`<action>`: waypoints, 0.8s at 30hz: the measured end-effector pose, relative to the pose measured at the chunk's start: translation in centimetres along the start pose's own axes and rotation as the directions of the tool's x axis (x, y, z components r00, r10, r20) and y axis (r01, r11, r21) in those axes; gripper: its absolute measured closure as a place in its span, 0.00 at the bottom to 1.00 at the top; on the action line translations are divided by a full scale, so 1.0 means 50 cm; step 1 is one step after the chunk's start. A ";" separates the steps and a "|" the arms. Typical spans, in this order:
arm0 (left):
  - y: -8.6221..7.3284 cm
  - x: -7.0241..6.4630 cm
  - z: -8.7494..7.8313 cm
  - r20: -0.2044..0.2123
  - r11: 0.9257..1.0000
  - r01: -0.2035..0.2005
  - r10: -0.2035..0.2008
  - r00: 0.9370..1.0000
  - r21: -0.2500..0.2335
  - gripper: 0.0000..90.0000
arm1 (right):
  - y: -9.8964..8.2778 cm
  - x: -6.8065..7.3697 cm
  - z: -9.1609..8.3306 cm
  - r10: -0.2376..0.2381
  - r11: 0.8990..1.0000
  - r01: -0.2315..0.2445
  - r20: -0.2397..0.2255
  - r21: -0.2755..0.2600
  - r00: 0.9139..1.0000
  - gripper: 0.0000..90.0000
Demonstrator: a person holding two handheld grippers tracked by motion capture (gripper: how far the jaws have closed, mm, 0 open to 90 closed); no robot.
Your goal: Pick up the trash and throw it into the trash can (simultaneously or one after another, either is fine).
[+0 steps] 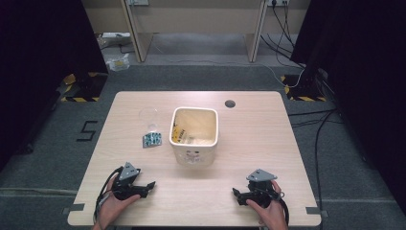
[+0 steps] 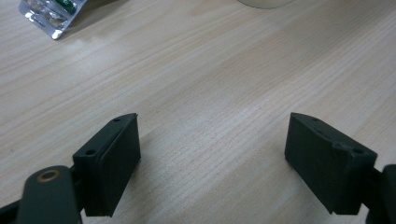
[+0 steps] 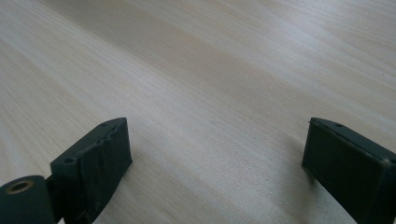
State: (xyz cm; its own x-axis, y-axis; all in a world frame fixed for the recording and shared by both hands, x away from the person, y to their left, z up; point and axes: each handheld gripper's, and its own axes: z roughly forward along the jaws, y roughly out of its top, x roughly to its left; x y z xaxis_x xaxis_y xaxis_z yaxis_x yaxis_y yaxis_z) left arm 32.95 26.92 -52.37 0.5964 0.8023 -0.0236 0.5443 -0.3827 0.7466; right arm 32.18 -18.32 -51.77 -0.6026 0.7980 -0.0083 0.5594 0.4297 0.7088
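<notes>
A cream square bin (image 1: 194, 136) stands in the middle of the wooden table (image 1: 249, 139), with yellow and white scraps inside. To its left lie a blister pack of pills (image 1: 152, 140) (image 2: 50, 14) and a clear plastic cup (image 1: 149, 117). My left gripper (image 1: 149, 187) (image 2: 212, 163) rests low over the table near the front left, jaws wide open and empty. My right gripper (image 1: 235, 193) (image 3: 217, 168) sits near the front right, also open with bare wood between its jaws. A hand holds each gripper.
A round cable hole (image 1: 230, 103) sits at the table's far right. Grey carpet surrounds the table, with cables (image 1: 313, 120) on the right and black curtains on both sides. Tape marks the front table corners.
</notes>
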 end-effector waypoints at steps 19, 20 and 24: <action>0.016 0.008 0.002 -0.020 0.999 0.025 -0.025 0.999 -0.022 0.22 | 0.000 -0.001 0.000 -0.002 1.000 0.002 -0.001 -0.002 1.000 0.09; 0.022 0.011 0.000 -0.023 0.999 0.025 -0.026 0.999 -0.025 0.22 | 0.000 0.000 0.000 -0.001 1.000 0.001 -0.001 0.000 1.000 0.09; 0.067 0.039 0.000 -0.073 0.993 0.088 -0.093 0.993 -0.076 0.21 | 0.000 -0.001 0.000 -0.002 1.000 0.002 -0.001 -0.002 1.000 0.09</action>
State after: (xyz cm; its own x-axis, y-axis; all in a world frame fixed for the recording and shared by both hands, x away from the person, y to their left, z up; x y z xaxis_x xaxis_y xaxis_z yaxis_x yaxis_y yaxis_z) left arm 35.91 27.19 -49.89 0.4981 0.8660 -0.0442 0.5483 -0.2751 0.7897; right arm 32.22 -18.34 -51.78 -0.6043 0.7967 -0.0090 0.5569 0.4304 0.7104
